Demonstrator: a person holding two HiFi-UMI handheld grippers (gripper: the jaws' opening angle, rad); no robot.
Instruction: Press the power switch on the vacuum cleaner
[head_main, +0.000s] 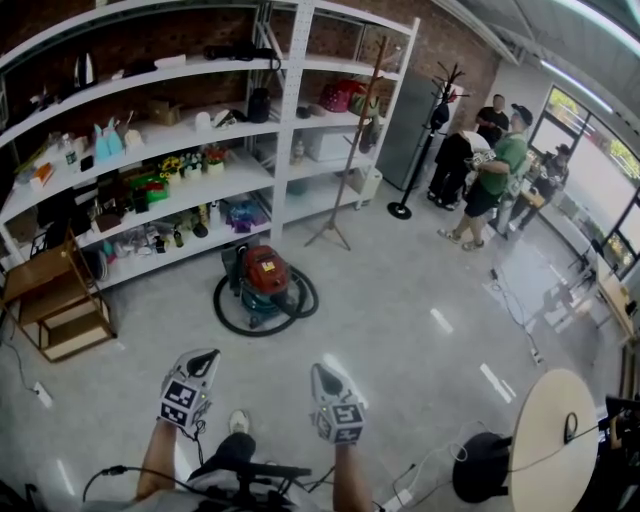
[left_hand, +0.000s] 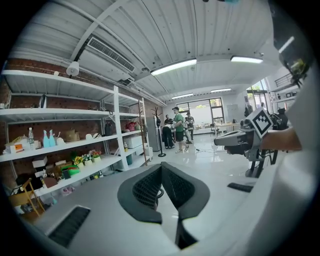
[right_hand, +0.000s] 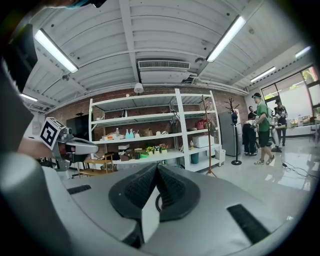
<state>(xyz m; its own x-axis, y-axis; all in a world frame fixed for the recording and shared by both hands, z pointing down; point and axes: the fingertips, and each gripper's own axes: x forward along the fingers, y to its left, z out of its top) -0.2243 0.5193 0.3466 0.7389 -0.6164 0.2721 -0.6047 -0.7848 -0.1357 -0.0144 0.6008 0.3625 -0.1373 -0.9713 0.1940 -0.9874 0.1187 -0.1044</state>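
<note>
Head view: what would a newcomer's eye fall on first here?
The red vacuum cleaner sits on the floor before the white shelving, ringed by its black hose. At the bottom, the left gripper and right gripper point toward it, both shut and empty.

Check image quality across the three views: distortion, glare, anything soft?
Head view: heavy fisheye bows the shelving; ceiling-light glare streaks the floor; vacuum cleaner small but sharp. Left gripper view: black vignette, windows blown out. Right gripper view: same vignette, ceiling lights clipped.
</note>
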